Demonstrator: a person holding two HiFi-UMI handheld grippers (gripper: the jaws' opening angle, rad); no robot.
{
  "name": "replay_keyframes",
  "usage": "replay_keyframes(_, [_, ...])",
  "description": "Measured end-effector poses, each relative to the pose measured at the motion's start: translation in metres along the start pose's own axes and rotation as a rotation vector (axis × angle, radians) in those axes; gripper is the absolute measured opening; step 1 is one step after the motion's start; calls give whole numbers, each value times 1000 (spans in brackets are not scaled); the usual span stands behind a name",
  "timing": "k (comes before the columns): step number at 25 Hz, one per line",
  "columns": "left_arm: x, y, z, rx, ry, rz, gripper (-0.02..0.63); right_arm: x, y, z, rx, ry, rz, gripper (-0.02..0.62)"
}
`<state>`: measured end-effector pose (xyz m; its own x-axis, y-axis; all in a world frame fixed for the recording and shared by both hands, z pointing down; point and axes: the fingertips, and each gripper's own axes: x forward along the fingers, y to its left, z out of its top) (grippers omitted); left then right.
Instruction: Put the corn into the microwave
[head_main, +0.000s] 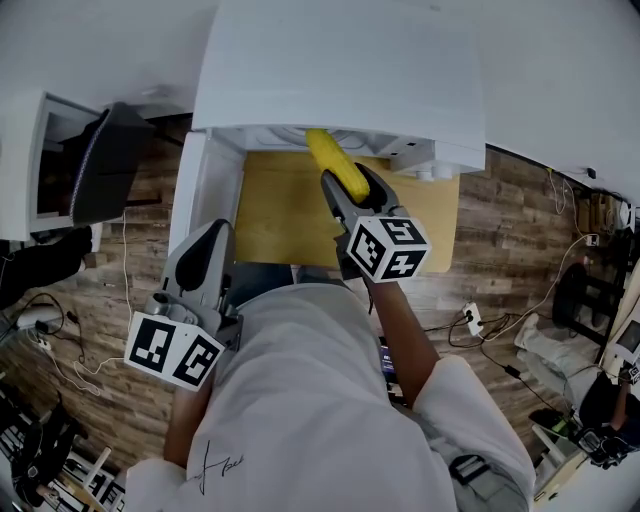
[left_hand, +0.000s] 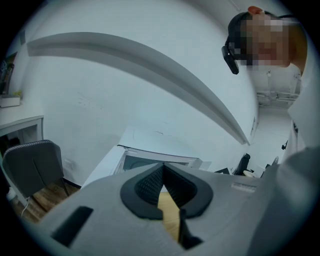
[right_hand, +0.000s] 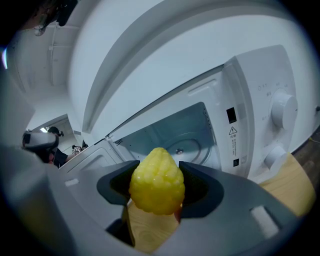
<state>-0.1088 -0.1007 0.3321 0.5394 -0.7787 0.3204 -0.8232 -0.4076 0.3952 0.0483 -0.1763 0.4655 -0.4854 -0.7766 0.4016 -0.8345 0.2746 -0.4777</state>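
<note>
A yellow corn cob (head_main: 335, 165) is clamped lengthwise in my right gripper (head_main: 352, 187), its tip pointing at the white microwave (head_main: 340, 70). In the right gripper view the corn (right_hand: 157, 186) fills the gap between the dark pads, just in front of the open microwave cavity (right_hand: 172, 135) with its turntable. The microwave door (head_main: 205, 185) hangs open to the left. My left gripper (head_main: 213, 240) is lower left, beside the door, with its pads (left_hand: 150, 186) meeting at the tips and nothing between them.
The microwave stands on a light wooden tabletop (head_main: 280, 215). Its control panel with two knobs (right_hand: 282, 107) is right of the cavity. A dark chair (head_main: 105, 160) and a white desk stand at the left; cables and a power strip (head_main: 470, 320) lie on the wooden floor.
</note>
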Motion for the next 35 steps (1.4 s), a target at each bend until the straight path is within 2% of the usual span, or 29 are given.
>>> replay_keyframes(20, [5,6,2,2,16,8,-12,32,-13,5,-4,-2,-27,258])
replay_keyframes(35, [7,5,-4,24,44,-9,-12,62,-19,8,-46,5,-61,258])
